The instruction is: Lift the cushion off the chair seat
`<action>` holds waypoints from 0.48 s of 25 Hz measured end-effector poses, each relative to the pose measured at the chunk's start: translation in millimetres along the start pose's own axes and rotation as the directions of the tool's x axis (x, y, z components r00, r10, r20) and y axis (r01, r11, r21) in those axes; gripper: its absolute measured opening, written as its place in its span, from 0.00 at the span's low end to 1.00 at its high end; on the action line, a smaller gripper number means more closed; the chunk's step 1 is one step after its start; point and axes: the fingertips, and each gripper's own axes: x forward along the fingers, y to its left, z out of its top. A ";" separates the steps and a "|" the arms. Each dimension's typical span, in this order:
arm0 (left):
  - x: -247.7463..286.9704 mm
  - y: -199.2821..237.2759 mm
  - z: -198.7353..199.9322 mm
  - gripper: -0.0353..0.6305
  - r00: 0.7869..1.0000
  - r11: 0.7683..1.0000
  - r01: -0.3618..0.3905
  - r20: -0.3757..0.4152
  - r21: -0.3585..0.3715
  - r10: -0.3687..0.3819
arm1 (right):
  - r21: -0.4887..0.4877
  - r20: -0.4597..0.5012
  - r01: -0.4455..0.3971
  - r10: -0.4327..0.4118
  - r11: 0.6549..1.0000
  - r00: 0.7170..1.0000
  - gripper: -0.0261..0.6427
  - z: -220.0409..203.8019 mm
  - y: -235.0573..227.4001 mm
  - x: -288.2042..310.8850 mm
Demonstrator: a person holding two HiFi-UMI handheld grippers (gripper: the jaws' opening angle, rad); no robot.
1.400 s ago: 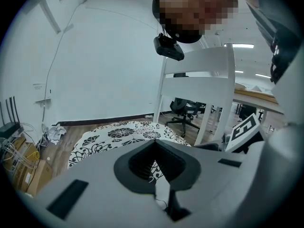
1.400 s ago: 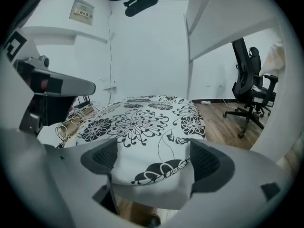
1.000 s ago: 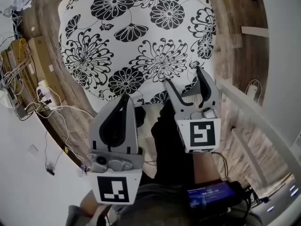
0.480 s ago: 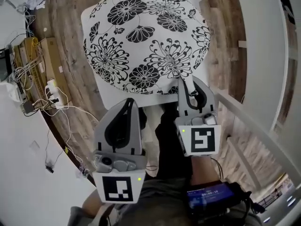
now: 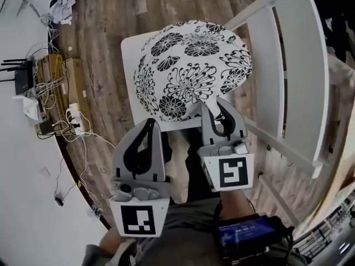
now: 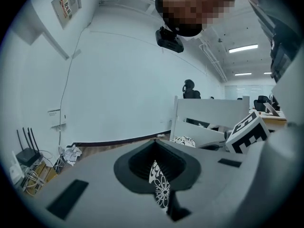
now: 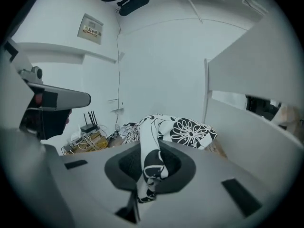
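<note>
1. While the right gripper (image 5: 215, 104) has just been closing its fingers, a fold of the cushion (image 5: 191, 65) has ended up between them, and they now pinch it tight.
2. Our left gripper (image 5: 148, 124) also has its fingers clamped on the cushion's near edge, with a strip of flowered fabric showing between them.
3. Since a second ago both grippers have come up and the near edge has risen with them, so more of the white chair seat (image 5: 131, 54) shows bare at the left.
4. We judge the lift under way. The far part still lies over the seat, and we cannot tell whether it touches.
</note>
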 end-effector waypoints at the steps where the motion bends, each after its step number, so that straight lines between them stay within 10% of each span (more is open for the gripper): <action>1: -0.5 -9.2 -0.3 0.06 1.000 1.000 -0.007 0.013 0.025 0.007 | 0.016 0.033 -0.010 0.010 1.000 0.999 0.09 -0.2 -3.8 -5.0; 12: -24.3 -49.4 92.5 0.06 0.990 0.993 -0.045 0.135 0.111 0.030 | 0.038 0.234 -0.080 0.069 0.996 0.970 0.09 106.0 -11.2 -65.6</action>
